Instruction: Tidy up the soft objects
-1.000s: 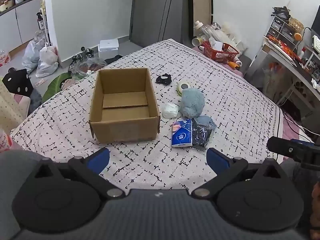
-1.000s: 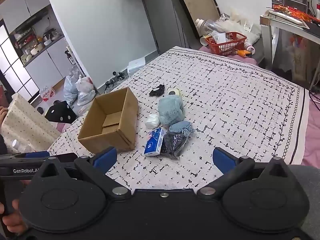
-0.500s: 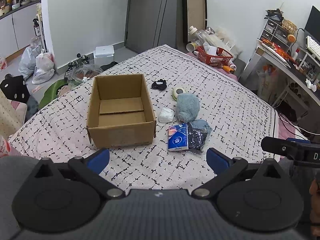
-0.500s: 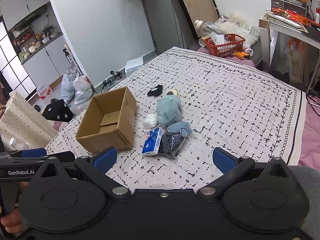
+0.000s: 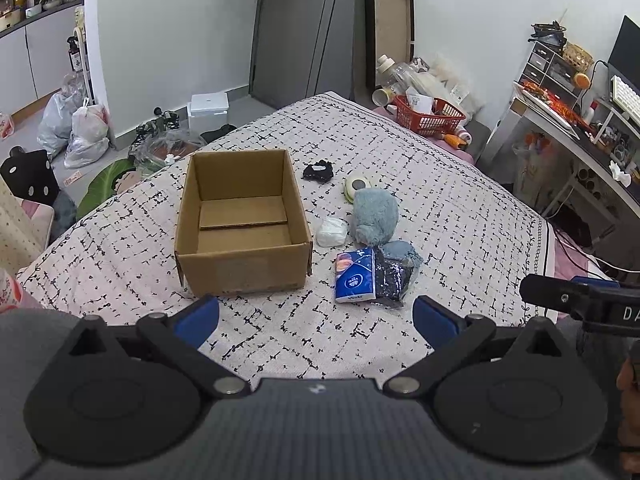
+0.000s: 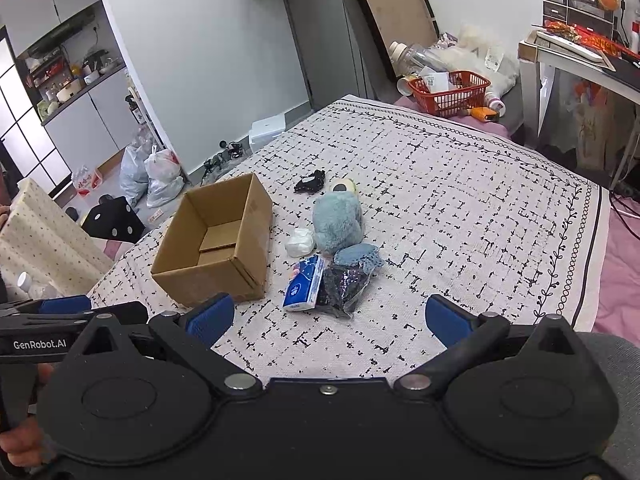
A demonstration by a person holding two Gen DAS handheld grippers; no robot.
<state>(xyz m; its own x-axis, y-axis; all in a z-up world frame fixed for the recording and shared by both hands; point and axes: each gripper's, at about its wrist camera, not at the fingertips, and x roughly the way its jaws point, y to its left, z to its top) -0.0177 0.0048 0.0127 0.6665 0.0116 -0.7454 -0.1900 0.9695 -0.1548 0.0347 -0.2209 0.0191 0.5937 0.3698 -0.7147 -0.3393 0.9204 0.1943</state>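
Even, bright indoor light; soft faint shadows beside cardboard box (image 5: 242,220); sharp centre focus; strong fisheye bending at edges.

Black gripper (image 6: 328,316), blue-padded fingers (image 6: 210,314), "GenRobot.AI" marking.

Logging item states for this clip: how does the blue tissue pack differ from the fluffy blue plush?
The tissue pack is a flat, glossy, printed rectangle; the plush is a rounded, furry, unprinted mound. The pack lies nearer the camera, against a dark bagged item; the plush sits farther back, beside a white wad. Both are blue, on the bed, outside the cardboard box.
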